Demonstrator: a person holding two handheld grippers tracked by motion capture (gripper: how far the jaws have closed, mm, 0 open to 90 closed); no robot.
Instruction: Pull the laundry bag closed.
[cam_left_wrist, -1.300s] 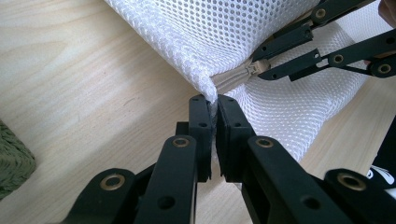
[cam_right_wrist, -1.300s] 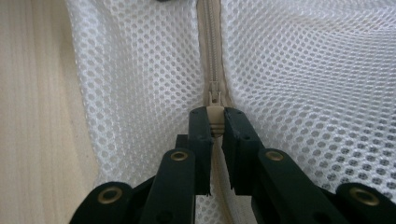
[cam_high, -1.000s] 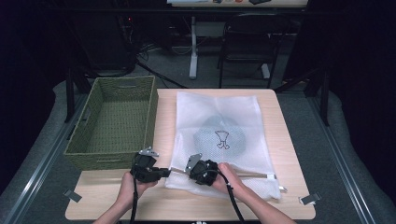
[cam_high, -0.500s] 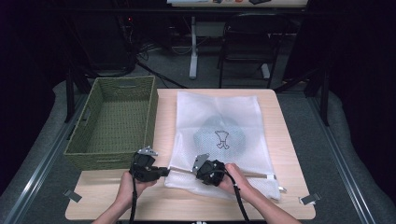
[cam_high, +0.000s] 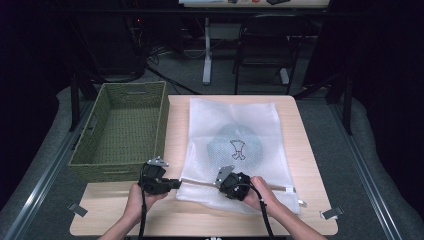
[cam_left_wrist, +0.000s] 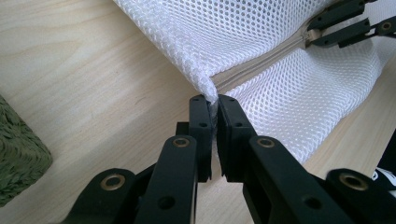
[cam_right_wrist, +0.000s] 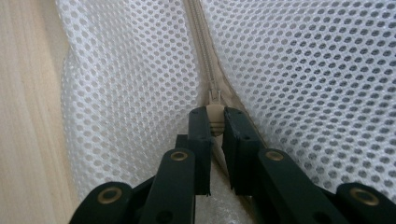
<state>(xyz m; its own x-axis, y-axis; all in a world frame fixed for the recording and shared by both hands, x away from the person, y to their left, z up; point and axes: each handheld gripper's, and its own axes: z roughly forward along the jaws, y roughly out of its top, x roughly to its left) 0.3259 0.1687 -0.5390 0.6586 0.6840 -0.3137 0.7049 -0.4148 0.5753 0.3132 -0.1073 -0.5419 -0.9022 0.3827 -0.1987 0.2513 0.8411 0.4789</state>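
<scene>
One white mesh laundry bag (cam_high: 235, 150) lies flat on the light wooden desk (cam_high: 310, 165), right of centre, with its zipped edge toward the person. Through the mesh a single round, pale blue-grey item (cam_high: 235, 147) with a small dark drawing on it shows near the bag's middle. One beige zipper (cam_left_wrist: 261, 65) runs along the near edge of the bag.

The left tool (cam_high: 176, 184) sits at the bag's near left corner; in the left gripper view its two black jaws are pressed together on the corner of the mesh (cam_left_wrist: 210, 95), right where the zipper tape ends. The right tool (cam_high: 218, 181) rests on the zipper line a little way along from that corner; in the right gripper view its two jaws are clamped on the beige zipper pull (cam_right_wrist: 215, 116), with the zipper track running straight away from it between two slopes of mesh. In the left gripper view the right tool's jaw tips show at the far end of the zipper.

Each tool is held in one hand, with a black cable trailing back along the forearm. One woven green basket (cam_high: 95, 142) stands on the left part of the desk, just beside the bag's left edge, its near right corner close to the left tool.
</scene>
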